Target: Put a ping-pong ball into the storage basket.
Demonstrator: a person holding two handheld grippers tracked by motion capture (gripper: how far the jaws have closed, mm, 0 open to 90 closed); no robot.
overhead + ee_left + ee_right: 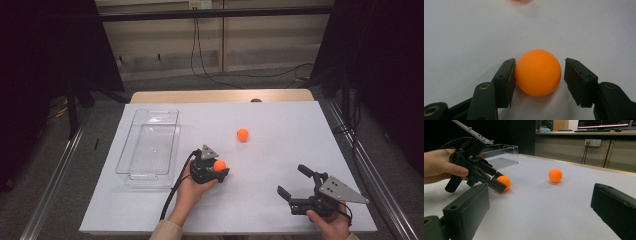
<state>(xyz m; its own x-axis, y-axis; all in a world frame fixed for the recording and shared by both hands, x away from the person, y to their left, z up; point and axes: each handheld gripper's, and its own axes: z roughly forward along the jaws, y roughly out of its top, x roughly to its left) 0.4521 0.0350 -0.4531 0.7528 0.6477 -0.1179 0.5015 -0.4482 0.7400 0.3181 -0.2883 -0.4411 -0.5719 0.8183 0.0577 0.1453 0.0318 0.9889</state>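
An orange ball (219, 165) (537, 72) lies on the white table sheet (280, 125) between the jaws of my left gripper (220, 168) (538, 75). One pad (510, 77) touches the ball, while a thin gap separates the other pad (574, 80) from it, so the gripper is open around the ball. The right gripper view shows this ball (505, 181) at the left gripper's tips (499, 185). A second orange ball (242, 134) (555, 175) rests farther back, on its own. My right gripper (292, 180) (541, 202) stands wide open at the front right, holding nothing.
A clear plastic bin (131, 135) (501, 147) with nothing in it stands at the left of the sheet, just left of the left hand. The left gripper's cable (172, 192) trails toward the front edge. Dark curtains flank the table.
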